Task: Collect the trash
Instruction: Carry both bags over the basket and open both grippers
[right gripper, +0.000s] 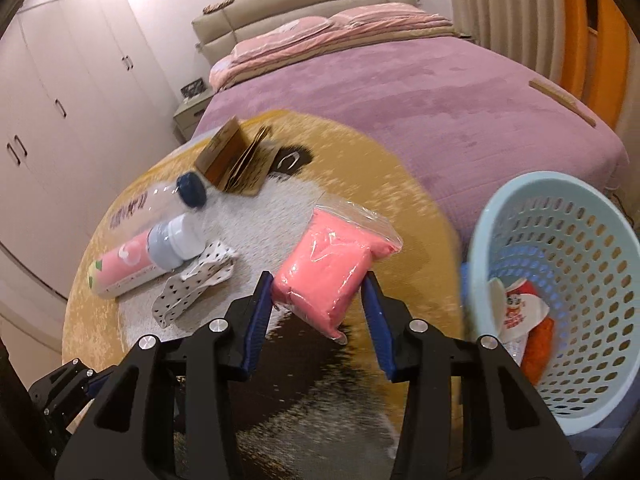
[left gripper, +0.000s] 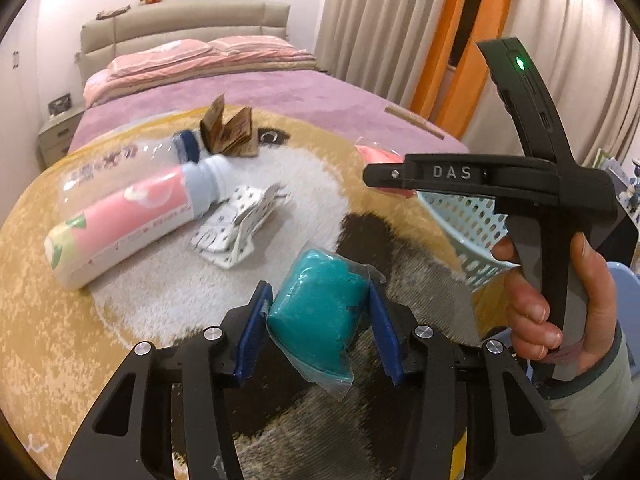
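Note:
My left gripper (left gripper: 318,316) is shut on a teal clay bag (left gripper: 316,316) and holds it above the round rug. My right gripper (right gripper: 318,304) is shut on a pink clay bag (right gripper: 324,276), held above the rug left of the light-blue perforated basket (right gripper: 576,220). The basket holds a white-and-red wrapper (right gripper: 516,308) and something orange. The right gripper's body (left gripper: 480,176) shows in the left wrist view, in front of the basket (left gripper: 472,224). On the rug lie a pink-labelled bottle (left gripper: 120,220), a clear bottle with a dark blue cap (left gripper: 120,160), a dotted white wrapper (left gripper: 236,228) and brown folded cardboard (left gripper: 228,132).
A round yellow, white and dark rug (left gripper: 48,320) covers the floor. A bed with a purple cover (right gripper: 440,92) stands behind it. White wardrobes (right gripper: 60,100) line the left wall, with a nightstand (right gripper: 192,112) beside the bed. Curtains (left gripper: 380,20) hang at the right.

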